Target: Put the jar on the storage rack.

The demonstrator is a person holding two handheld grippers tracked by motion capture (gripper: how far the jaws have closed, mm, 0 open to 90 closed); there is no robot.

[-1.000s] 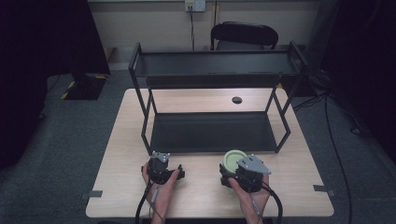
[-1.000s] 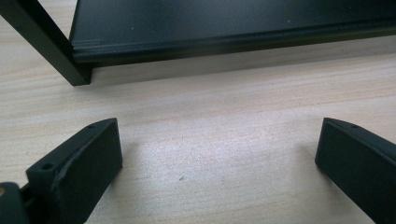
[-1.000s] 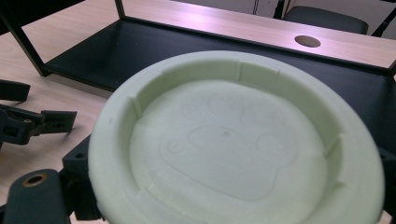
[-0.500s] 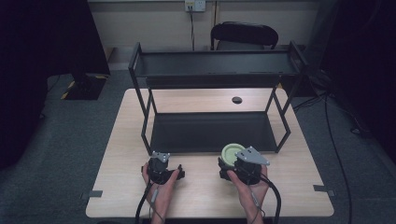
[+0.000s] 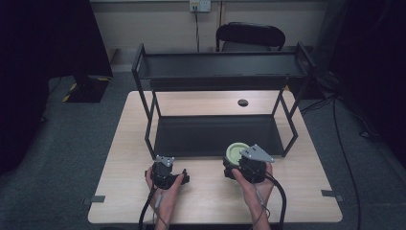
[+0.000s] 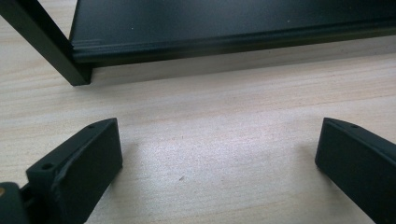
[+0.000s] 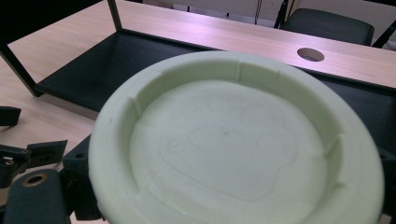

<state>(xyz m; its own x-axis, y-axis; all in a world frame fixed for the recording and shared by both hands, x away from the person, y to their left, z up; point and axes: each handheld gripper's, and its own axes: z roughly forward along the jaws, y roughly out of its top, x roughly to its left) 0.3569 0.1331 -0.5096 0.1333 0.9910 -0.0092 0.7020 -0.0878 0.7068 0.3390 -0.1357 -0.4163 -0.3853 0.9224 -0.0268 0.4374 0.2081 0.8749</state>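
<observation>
A pale green round dish [image 5: 236, 152] with a raised rim and an embossed paw print [image 7: 233, 140] is held in my right gripper [image 5: 244, 165], which is shut on its edges, just in front of the black rack's lower shelf [image 5: 215, 136]. The dish hides most of the right jaws. To its left, my left gripper [image 5: 166, 172] rests low over the wooden table [image 5: 206, 201]. Its jaws [image 6: 217, 140] stand wide open with only bare wood between them, facing the shelf's front edge [image 6: 224, 44].
The black two-tier metal rack [image 5: 222, 64] spans the middle of the table, its legs [image 5: 149, 129] at the corners. A round cable hole [image 5: 243, 102] lies in the tabletop behind it. A dark chair [image 5: 249, 36] stands beyond the table. Cables trail from both grippers.
My right gripper has carried the green dish a little forward, toward the rack's lower shelf, and turned slightly. The left gripper has stayed put.
</observation>
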